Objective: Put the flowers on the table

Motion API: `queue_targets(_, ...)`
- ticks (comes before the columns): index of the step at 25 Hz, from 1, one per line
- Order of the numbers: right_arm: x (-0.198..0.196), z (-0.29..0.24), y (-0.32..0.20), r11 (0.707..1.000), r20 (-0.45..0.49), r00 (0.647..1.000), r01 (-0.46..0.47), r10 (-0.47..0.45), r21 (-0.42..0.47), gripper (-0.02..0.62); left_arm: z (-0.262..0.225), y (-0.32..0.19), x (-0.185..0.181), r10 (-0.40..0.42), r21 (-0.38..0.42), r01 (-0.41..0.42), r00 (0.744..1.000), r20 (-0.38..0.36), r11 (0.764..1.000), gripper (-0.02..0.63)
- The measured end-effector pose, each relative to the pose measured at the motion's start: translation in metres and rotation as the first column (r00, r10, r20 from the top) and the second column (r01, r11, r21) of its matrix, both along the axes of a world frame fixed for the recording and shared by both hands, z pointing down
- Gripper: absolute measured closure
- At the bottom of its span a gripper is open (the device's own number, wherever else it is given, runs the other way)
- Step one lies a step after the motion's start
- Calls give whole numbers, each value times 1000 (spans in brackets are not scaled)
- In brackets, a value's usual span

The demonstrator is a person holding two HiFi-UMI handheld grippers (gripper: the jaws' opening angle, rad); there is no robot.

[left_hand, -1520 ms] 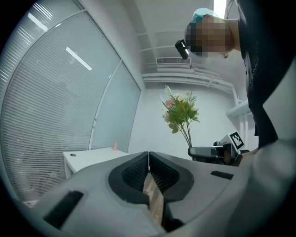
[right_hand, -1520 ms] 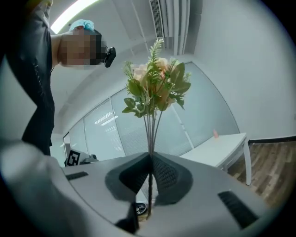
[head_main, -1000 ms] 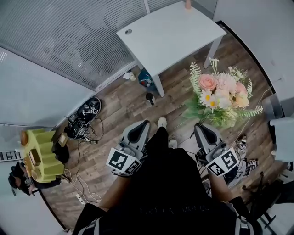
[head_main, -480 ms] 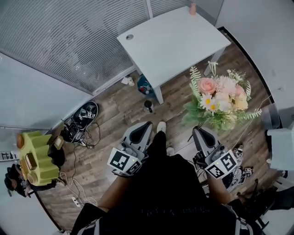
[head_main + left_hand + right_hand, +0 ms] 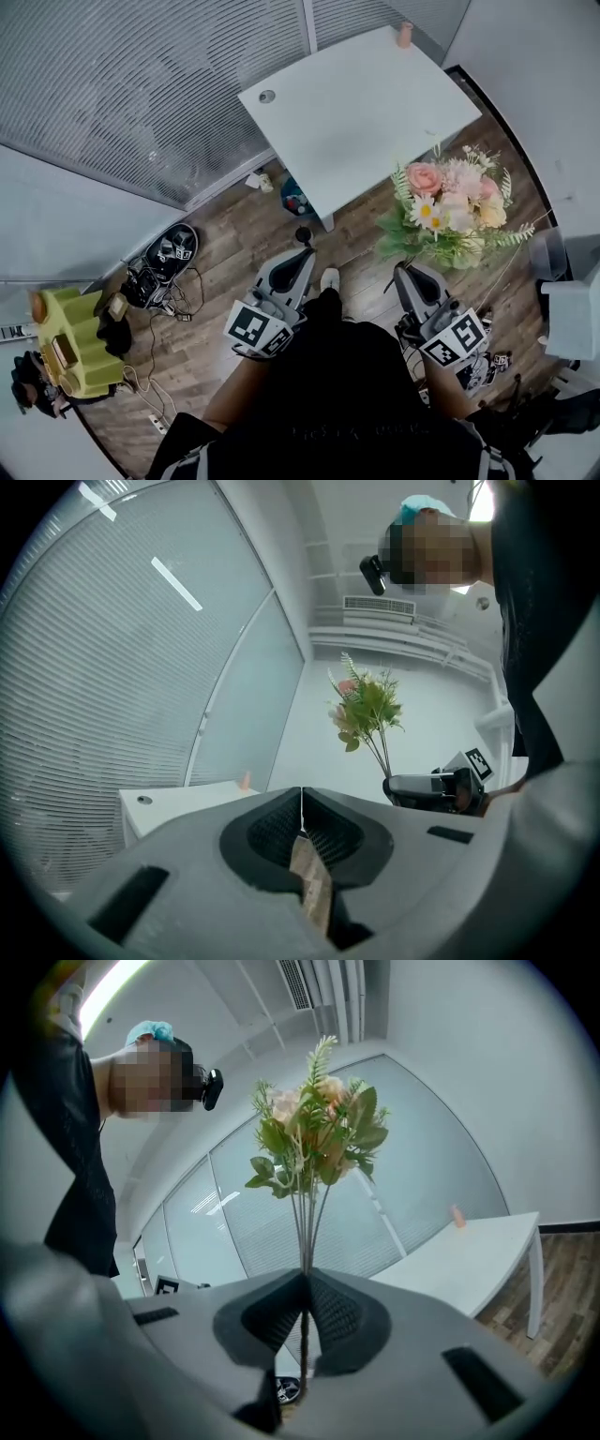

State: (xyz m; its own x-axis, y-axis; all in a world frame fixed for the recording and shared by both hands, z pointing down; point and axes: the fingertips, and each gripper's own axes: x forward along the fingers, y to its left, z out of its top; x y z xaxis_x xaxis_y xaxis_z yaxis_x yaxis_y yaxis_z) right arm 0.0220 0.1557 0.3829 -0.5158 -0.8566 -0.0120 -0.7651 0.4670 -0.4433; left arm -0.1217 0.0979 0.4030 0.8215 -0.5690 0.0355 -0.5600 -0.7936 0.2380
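A bouquet point(image 5: 450, 208) of pink, white and peach flowers with green fronds stands upright above my right gripper point(image 5: 405, 273), which is shut on its thin stems. In the right gripper view the stems run down between the closed jaws of my right gripper point(image 5: 306, 1281), with the bouquet point(image 5: 314, 1138) above. My left gripper point(image 5: 299, 259) is held low beside it, shut and holding nothing. The left gripper view shows my left gripper point(image 5: 301, 795) with its jaws pressed together and the bouquet point(image 5: 367, 709) off to the right. The white table point(image 5: 375, 103) lies ahead.
A small peach-coloured object point(image 5: 404, 36) stands at the table's far edge. A blue item point(image 5: 295, 195) and a dark cup point(image 5: 303, 234) sit on the wood floor by the table leg. Cables and shoes point(image 5: 164, 264) and a yellow cart point(image 5: 67, 336) are at left. Blinds cover the glass wall point(image 5: 141, 94).
The table has come nearer and fills more of the head view as the person steps towards it. The bouquet stays upright in the right gripper. Both grippers keep their pose.
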Motion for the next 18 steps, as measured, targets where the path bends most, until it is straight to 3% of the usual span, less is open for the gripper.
queue_targets(7, -5, -11, -13, 999, 2, 999, -34, 34, 36, 556, -8, -14, 1, 46, 26, -46, 999, -12, 999, 588)
queue_targets(18, 6, -9, -78, 999, -14, 999, -44, 44, -9, 556, 0, -83, 14, 40, -29, -42, 998, -42, 999, 588)
